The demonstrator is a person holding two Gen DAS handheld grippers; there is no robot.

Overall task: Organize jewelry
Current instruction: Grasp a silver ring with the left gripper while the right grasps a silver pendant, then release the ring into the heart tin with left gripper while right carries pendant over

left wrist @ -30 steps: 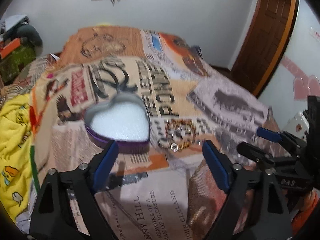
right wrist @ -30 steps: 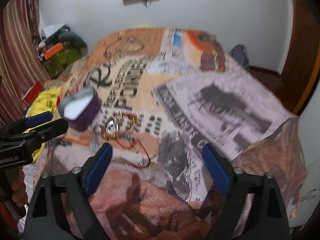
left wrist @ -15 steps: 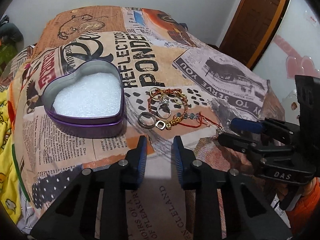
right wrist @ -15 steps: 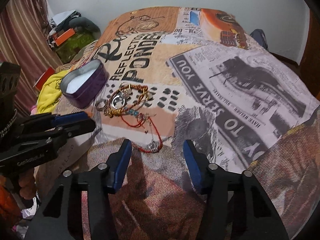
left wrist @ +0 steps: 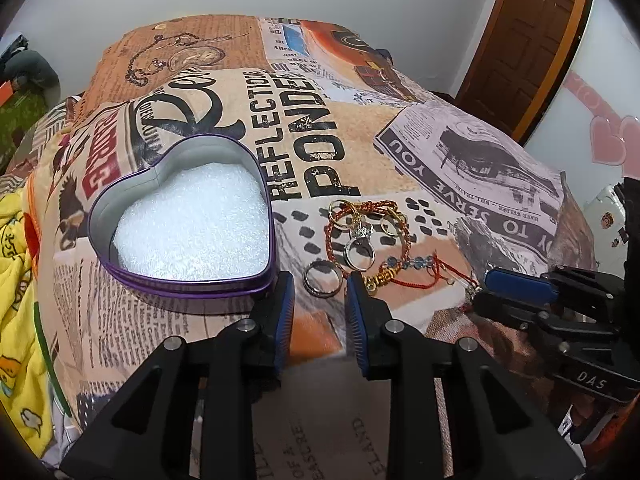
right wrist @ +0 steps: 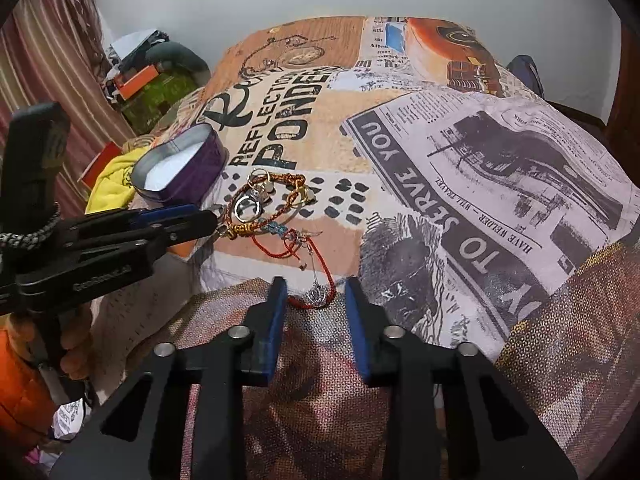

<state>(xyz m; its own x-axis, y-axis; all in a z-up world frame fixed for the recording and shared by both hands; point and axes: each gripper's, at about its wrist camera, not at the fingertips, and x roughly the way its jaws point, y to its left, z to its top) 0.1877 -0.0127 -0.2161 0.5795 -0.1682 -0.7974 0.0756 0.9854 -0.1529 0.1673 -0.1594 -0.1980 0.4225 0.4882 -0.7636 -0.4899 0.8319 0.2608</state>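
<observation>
Tangled together, gold rings and red bracelet glint.

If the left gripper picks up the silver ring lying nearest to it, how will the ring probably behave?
The silver ring looks like smooth rigid metal, so it likely keeps its shape but may slip between the left gripper pads. It lies flat on soft bedspread, so it may sink when pressed. Dropped on edge, it could roll.

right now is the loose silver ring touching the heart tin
Apart. The left wrist view shows a strip of printed bedcover between the silver ring and the heart tin's purple wall. The left gripper is lined up just behind the ring.
</observation>
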